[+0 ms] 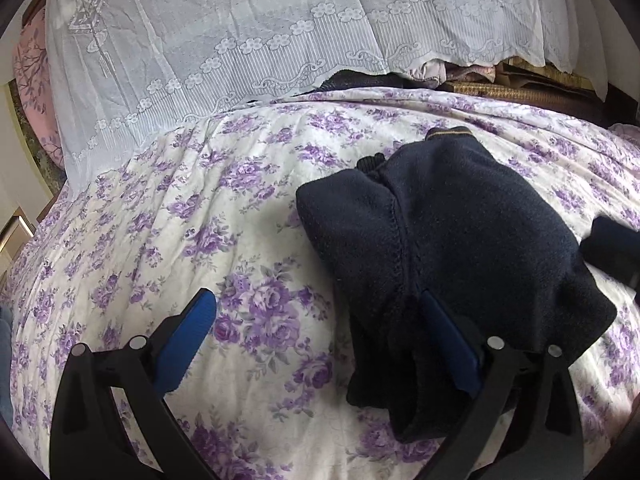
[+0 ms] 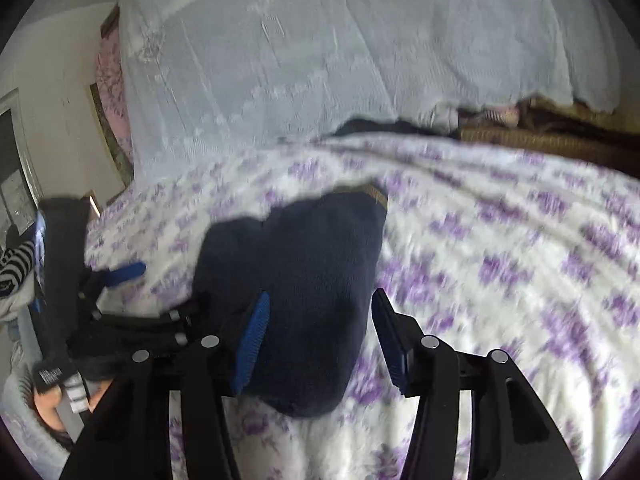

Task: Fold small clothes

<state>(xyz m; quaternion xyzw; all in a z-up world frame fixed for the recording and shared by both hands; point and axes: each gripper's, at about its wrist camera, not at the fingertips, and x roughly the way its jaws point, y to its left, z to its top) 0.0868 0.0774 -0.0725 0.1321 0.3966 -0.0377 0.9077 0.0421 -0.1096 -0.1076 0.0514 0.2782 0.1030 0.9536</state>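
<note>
A navy knitted garment (image 1: 460, 248) lies in a rumpled heap on a white bedspread printed with purple roses (image 1: 224, 208). It looks like a small sweater or cardigan. A thin tan stripe (image 1: 448, 133) runs along the garment's far edge, and a line of decorative stitching runs down its middle.

The left gripper (image 1: 316, 320) stands at the near end of the garment with its jaws spread wide. Its left blue pad (image 1: 184, 344) hangs over bare bedspread, clear of the garment. Its right pad (image 1: 448, 344) sits against or under the garment's near folds, with dark cloth draped over the finger. The jaws do not pinch the cloth between them.

In the blurred right wrist view, the right gripper (image 2: 320, 340) is about half open at the garment's near end. Its left pad (image 2: 252, 344) touches the cloth, while its right pad (image 2: 390, 344) stands just beside the garment's edge with bedspread showing in the gap. The pads are not pressing the garment. To the left of the garment in this view the left gripper shows again, with a striped black-and-white sleeve (image 2: 16, 268) beside it.

Beyond the garment, white lace fabric (image 1: 240, 40) with embroidered flowers covers a raised mound. To the right of the lace, past the garment, lies a stack of woven mats (image 1: 520, 88).
</note>
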